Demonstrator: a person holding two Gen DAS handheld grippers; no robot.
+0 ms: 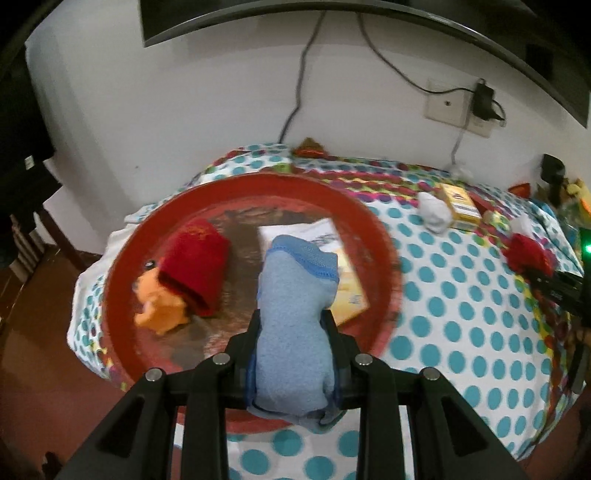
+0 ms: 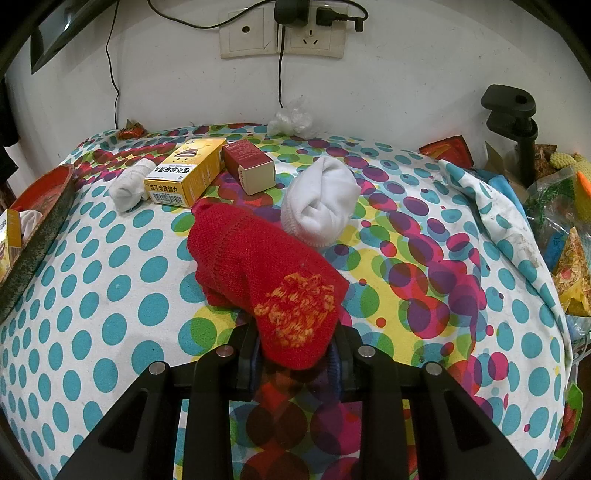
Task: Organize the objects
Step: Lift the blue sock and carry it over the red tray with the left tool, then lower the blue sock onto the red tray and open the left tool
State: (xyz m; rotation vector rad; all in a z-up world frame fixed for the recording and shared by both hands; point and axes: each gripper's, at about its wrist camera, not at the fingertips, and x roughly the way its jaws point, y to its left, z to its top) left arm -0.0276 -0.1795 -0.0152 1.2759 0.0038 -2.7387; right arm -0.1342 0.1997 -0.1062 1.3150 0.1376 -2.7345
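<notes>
My left gripper (image 1: 293, 321) is shut on a rolled light-blue sock (image 1: 295, 314) and holds it over the round red tray (image 1: 384, 240). In the tray lie a red sock roll (image 1: 197, 266), an orange sock (image 1: 160, 304) and a yellow box (image 1: 349, 291) with a white paper under it. My right gripper (image 2: 295, 336) is shut on a red knitted sock (image 2: 266, 277) with an orange pattern, resting on the dotted cloth (image 2: 110, 288). A white sock roll (image 2: 319, 201) lies just beyond the red one. The right gripper also shows at the right edge of the left wrist view.
On the cloth behind stand a yellow medicine box (image 2: 188, 171), a dark red box (image 2: 249, 164) and a small white sock (image 2: 129, 188). A black clamp (image 2: 511, 125) and bags crowd the right side. Cables hang from wall sockets (image 2: 282, 33). The tray's rim (image 2: 40, 229) is at left.
</notes>
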